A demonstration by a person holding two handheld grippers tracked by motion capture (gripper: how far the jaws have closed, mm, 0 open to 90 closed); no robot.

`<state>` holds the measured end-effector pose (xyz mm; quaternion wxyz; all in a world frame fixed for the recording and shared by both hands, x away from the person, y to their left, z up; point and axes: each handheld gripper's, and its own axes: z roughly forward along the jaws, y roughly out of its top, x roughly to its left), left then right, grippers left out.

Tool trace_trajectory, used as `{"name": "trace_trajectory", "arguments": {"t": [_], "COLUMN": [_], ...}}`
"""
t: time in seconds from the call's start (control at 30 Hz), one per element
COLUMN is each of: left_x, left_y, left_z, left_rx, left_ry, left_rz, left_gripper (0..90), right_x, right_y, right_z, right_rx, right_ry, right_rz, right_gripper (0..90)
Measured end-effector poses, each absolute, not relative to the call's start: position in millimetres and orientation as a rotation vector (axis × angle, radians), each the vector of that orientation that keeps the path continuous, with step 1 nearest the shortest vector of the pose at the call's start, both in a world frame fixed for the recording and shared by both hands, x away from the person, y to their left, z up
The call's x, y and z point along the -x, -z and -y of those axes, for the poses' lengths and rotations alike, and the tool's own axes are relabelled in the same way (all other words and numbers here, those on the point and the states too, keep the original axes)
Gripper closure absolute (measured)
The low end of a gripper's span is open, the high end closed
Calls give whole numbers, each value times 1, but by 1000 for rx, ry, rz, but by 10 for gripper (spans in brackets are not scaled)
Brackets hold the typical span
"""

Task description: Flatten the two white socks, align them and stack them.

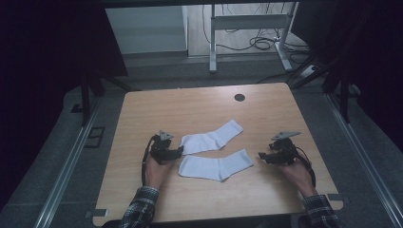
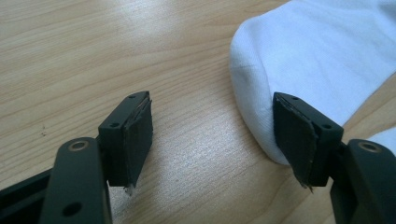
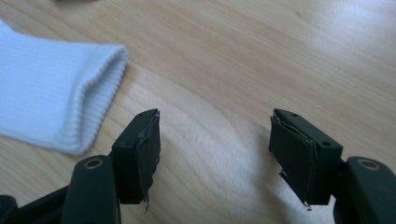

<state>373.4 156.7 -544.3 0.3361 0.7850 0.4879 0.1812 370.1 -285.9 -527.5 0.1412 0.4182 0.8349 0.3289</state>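
White socks (image 1: 216, 153), 2 of them, lie on the table (image 1: 157, 107) between the left gripper (image 1: 178, 152) and right gripper (image 1: 261, 156), fingers open, gripping nothing.

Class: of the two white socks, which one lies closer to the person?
The near sock, between the two grippers; the far sock lies beyond it, angled toward the table's hole.

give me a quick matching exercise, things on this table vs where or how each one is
Things:
1. far sock
2. near sock
3. left gripper
4. round hole

Places or states:
A. near the table's far edge
B. open, at the far sock's toe
C. cuff end pointing toward the right gripper
D. lying aslant, farther from the person

Pairs: 1-D, 2-C, 3-B, 4-A
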Motion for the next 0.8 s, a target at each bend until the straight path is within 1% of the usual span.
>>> {"name": "trace_trajectory", "arguments": {"t": [0.23, 0.47, 0.5, 0.57, 0.8], "left_x": [-376, -380, -380, -382, -385], "left_y": [544, 544, 544, 545, 545], "left_z": [-157, -158, -159, -159, -161], "left_rx": [-2048, -2050, -2049, -2046, -2045], "left_ry": [-474, -476, -476, -479, -479], "left_rz": [-1279, -1284, -1285, -1289, -1294], "left_gripper": [285, 278, 278, 277, 267], "right_x": [-380, -405, -405, -415, -437], "right_y": [518, 506, 506, 506, 510], "right_z": [277, 258, 258, 249, 232], "right_rx": [-1236, -1219, -1219, -1222, -1198], "right_ry": [-1003, -1036, -1036, -1034, -1018], "right_rz": [-2391, -2376, -2376, -2389, -2391], "right_gripper": [351, 436, 436, 475, 552]}}
